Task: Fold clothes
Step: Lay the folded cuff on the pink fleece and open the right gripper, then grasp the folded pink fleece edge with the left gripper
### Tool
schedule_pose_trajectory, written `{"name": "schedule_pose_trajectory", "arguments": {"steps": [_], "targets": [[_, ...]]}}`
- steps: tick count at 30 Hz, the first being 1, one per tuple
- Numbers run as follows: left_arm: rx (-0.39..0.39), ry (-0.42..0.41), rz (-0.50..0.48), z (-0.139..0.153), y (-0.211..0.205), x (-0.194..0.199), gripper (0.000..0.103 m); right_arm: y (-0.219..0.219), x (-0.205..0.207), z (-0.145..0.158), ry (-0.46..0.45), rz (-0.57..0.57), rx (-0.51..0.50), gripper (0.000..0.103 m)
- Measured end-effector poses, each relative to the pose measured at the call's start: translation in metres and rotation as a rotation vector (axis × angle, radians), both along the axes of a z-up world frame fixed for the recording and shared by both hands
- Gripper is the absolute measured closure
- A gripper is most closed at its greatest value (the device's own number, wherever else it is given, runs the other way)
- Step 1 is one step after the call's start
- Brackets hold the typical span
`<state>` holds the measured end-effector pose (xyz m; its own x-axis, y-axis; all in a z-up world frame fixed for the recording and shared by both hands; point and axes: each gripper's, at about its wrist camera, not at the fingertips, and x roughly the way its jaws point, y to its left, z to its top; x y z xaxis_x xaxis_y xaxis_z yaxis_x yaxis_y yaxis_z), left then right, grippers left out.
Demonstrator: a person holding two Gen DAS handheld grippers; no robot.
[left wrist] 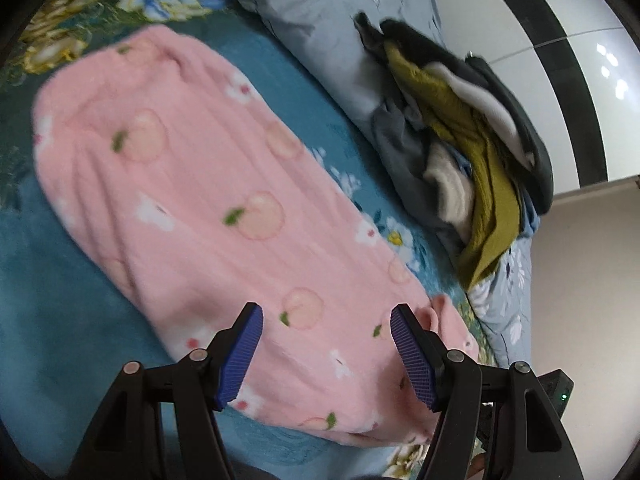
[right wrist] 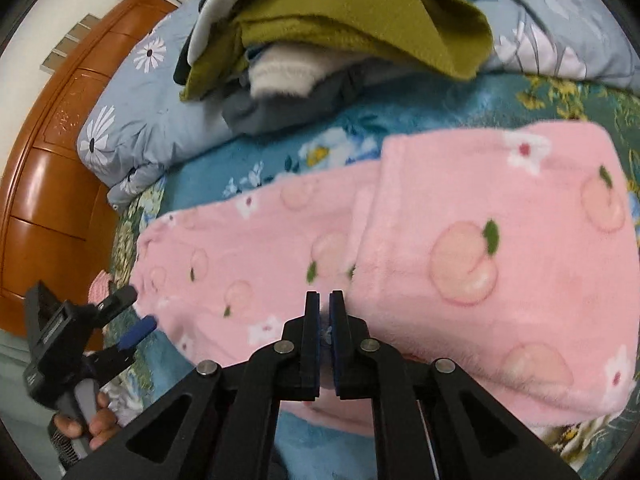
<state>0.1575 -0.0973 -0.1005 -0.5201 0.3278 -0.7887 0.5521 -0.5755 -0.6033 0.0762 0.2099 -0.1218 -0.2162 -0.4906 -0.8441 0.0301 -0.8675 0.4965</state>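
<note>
1. A pink fleece garment printed with peaches and white flowers (left wrist: 208, 208) lies lengthwise across a teal floral blanket (left wrist: 48, 300) on a bed, filling the centre of the left wrist view; in the right wrist view one end lies doubled over the rest, the upper layer's edge running down the middle of the frame.

2. The left gripper (left wrist: 326, 354) hovers with its blue ribbed pads spread wide at the bottom of the frame, holding nothing, the near end of the garment directly beneath and between them.

3. The right gripper (right wrist: 324, 336) stands at the lower centre of its view with its jaws drawn nearly together; a scrap of something may sit between them, but whether it pinches fleece cannot be told. The folded edge lies just beside its tips.

4. The fleece looks soft, light and limp, likely to sag and drag rather than slide; a corner or hem edge, through both layers, would seem the surest hold.

5. A loose pile of olive, white and grey clothes (left wrist: 476, 152) rests on a grey-blue flowered duvet (left wrist: 320, 12) at the upper right.

6. A hand (right wrist: 86, 420) grips the left tool's handle, lower left of the right wrist view.
</note>
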Motion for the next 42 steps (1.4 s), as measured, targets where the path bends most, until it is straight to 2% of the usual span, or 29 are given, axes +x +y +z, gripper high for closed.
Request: {"name": "schedule_pose_trajectory", "arguments": {"steps": [3, 5, 6, 11, 14, 16, 18, 21, 24, 29, 32, 34, 39, 42], "targets": [[0.053, -0.004, -0.074, -0.009, 0.028, -0.016, 0.033, 0.002, 0.006, -0.003, -0.024, 0.044, 0.019, 0.094], [0.078, -0.002, -0.147, -0.013, 0.051, -0.031, 0.033, 0.006, 0.008, -0.002, -0.020, 0.062, 0.026, 0.078], [0.076, 0.002, -0.184, -0.014, 0.063, -0.036, 0.033, 0.013, 0.009, 0.002, -0.008, 0.049, 0.014, 0.076], [0.093, 0.034, -0.412, -0.018, 0.136, -0.069, 0.033, 0.069, 0.008, 0.019, 0.025, -0.113, -0.002, 0.076], [0.065, 0.013, -0.537, -0.028, 0.179, -0.083, 0.033, 0.101, 0.012, 0.019, 0.017, -0.193, -0.017, 0.075], [0.045, -0.020, -0.570, -0.040, 0.196, -0.086, 0.033, 0.118, 0.017, 0.016, 0.002, -0.226, -0.025, 0.075], [0.010, -0.070, -0.561, -0.052, 0.203, -0.086, 0.033, 0.129, 0.022, 0.011, -0.010, -0.245, -0.027, 0.075], [0.040, -0.088, -0.515, -0.061, 0.199, -0.084, 0.033, 0.142, 0.028, 0.001, -0.034, -0.270, -0.040, 0.075], [0.075, -0.052, -0.488, -0.053, 0.200, -0.083, 0.034, 0.152, 0.031, -0.008, -0.051, -0.289, -0.061, 0.075], [-0.003, -0.061, -0.560, -0.048, 0.221, -0.092, 0.035, 0.162, 0.036, -0.007, -0.040, -0.304, -0.089, 0.075], [-0.024, -0.068, -0.541, -0.047, 0.223, -0.090, 0.038, 0.167, 0.038, -0.006, -0.032, -0.311, -0.105, 0.075], [-0.014, -0.034, -0.535, -0.041, 0.221, -0.087, 0.040, 0.171, 0.040, -0.006, -0.027, -0.316, -0.115, 0.075], [-0.156, -0.012, -0.512, -0.018, 0.218, -0.081, 0.040, 0.181, 0.047, -0.007, -0.023, -0.337, -0.137, 0.075], [-0.171, 0.066, -0.536, -0.002, 0.220, -0.077, 0.039, 0.187, 0.052, -0.005, -0.016, -0.346, -0.145, 0.075]]}}
